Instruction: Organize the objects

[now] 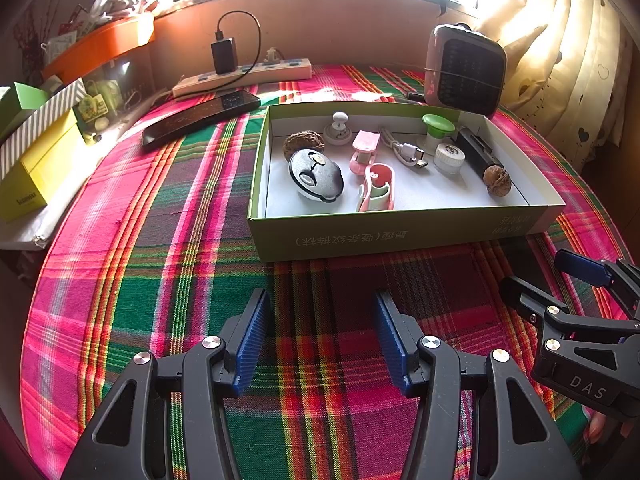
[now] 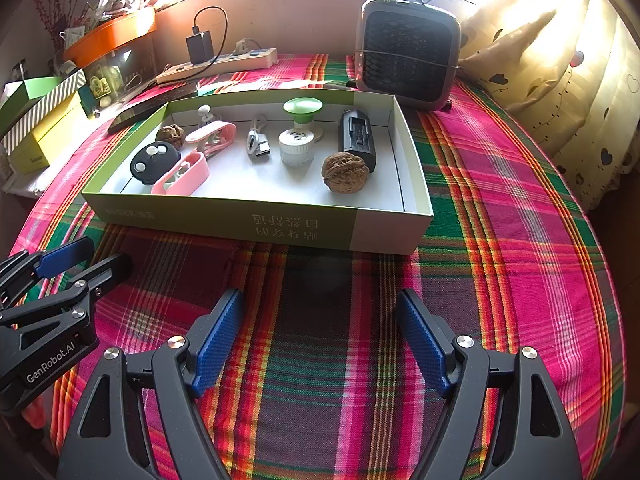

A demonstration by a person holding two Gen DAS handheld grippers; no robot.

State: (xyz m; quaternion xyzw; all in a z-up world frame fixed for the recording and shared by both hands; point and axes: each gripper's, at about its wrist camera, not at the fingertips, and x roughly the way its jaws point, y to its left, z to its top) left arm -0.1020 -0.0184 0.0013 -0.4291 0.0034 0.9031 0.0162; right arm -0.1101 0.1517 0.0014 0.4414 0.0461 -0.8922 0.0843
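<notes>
Left gripper (image 1: 320, 336): jaws wide, empty, hovering over the plaid surface (image 1: 160, 264). Right gripper (image 2: 320, 336): jaws wide too, nothing between them; in the left view cut off at the frame edge, only fingers (image 1: 584, 268) showing.

Straight ahead of both jaws, just beyond the fingertips: shallow green box (image 2: 304, 228), white inside, printed text on its near wall upside down and hard to read. Inside it, ahead of the right jaws: walnut (image 2: 345, 172) touching a black battery pack (image 2: 357, 136), white jar (image 2: 296, 146), green-topped stand (image 2: 303, 114) behind the jar, coiled USB cable (image 2: 258, 142). Ahead and left of the right jaws: two pink clips (image 2: 182, 174), a black round gadget (image 2: 154, 162), second walnut (image 2: 171, 136), small white knob (image 1: 339, 128) half hidden behind a clip in the right view.

Beyond the box, past the right jaws: small heater (image 2: 408, 56). Beyond, left of the left jaws: dark phone-like slab (image 1: 200, 118), power strip (image 1: 244, 76) with a black charger plugged in. Far left, cut off by the frame: yellow box (image 1: 36, 172), lettering too small to read. Window washed out by glare.
</notes>
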